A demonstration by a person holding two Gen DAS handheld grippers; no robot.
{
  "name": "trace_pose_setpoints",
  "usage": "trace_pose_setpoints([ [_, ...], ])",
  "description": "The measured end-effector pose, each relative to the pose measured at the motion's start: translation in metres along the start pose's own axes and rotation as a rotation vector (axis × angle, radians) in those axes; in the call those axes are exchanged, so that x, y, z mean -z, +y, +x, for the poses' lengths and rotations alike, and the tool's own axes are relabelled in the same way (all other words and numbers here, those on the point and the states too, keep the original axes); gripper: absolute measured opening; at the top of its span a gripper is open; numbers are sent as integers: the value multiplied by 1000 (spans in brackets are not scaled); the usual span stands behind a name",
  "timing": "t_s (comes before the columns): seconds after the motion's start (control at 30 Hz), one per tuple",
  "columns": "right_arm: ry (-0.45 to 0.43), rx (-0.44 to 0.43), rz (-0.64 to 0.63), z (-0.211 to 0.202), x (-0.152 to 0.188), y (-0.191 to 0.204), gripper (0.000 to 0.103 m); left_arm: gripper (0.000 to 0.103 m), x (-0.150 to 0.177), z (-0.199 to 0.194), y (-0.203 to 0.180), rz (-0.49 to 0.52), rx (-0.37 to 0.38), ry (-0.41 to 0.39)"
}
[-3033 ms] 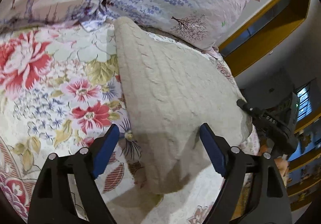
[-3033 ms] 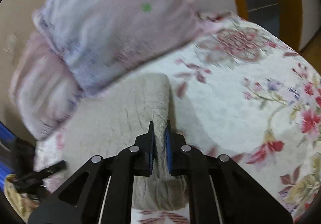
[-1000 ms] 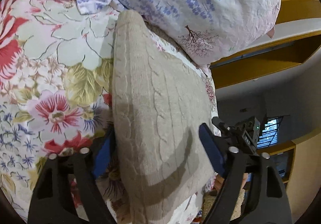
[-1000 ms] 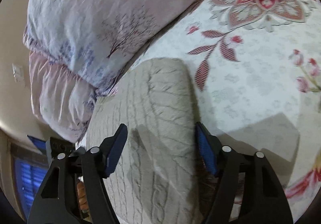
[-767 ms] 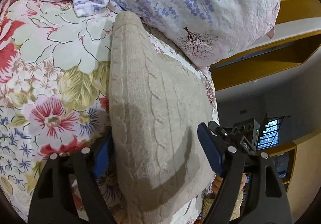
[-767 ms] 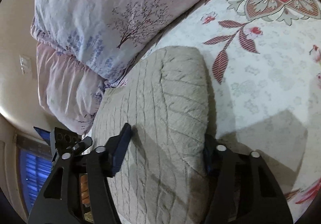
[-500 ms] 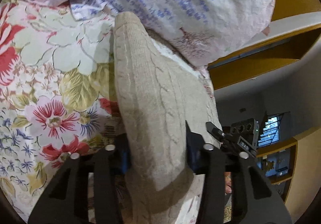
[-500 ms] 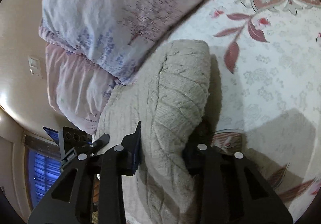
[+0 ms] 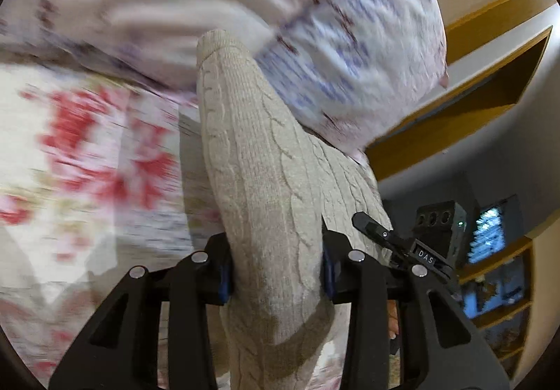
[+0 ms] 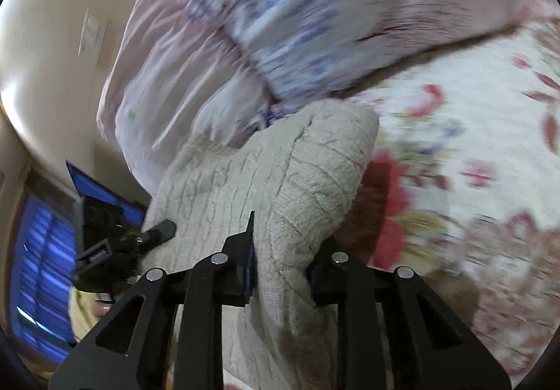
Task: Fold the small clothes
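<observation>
The beige knit sweater [image 9: 266, 180] was bunched up off the flowery bed cover [image 9: 87, 152], near the pillows [image 9: 350, 50] at the bed's head end. L gripper [image 9: 276, 271] was squeezed tight on one end of it, R gripper [image 10: 281, 267] squeezed on the other end. The R gripper, seen from the left cam, had a small label reading "DAS".

Left tongs [image 9: 276, 271] clamped on thick knit folds; right tongs [image 10: 281, 266] likewise pinching (blue pads half buried).
</observation>
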State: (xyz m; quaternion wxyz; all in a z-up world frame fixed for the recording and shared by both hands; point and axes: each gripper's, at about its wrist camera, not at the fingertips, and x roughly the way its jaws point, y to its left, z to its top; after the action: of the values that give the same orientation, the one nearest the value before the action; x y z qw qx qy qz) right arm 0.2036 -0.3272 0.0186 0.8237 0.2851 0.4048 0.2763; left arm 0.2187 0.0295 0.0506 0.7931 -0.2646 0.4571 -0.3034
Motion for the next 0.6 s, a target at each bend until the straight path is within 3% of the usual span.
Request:
trace_pose_setpoints([
  [0.1,39,13,-39,31,3,18,22,39,-4,-14,25,-32,-62,-19],
  [0.17,78,79,-41,51,5,21,24,41,-3,-11,51,-106,-73,7],
  [0.3,107,76,24,55,5,11,34,57,6,-4,75,-155,-88,14],
  [0.37,98,84,36,47,4,10,41,62,6,-10,69,-114,-142,-6],
  [0.47,51,87,51,32,1,5,41,68,6,-31,56,-26,-232,-101],
  [0.6,31,88,62,30,-3,4,41,72,12,-50,26,119,-290,-205],
])
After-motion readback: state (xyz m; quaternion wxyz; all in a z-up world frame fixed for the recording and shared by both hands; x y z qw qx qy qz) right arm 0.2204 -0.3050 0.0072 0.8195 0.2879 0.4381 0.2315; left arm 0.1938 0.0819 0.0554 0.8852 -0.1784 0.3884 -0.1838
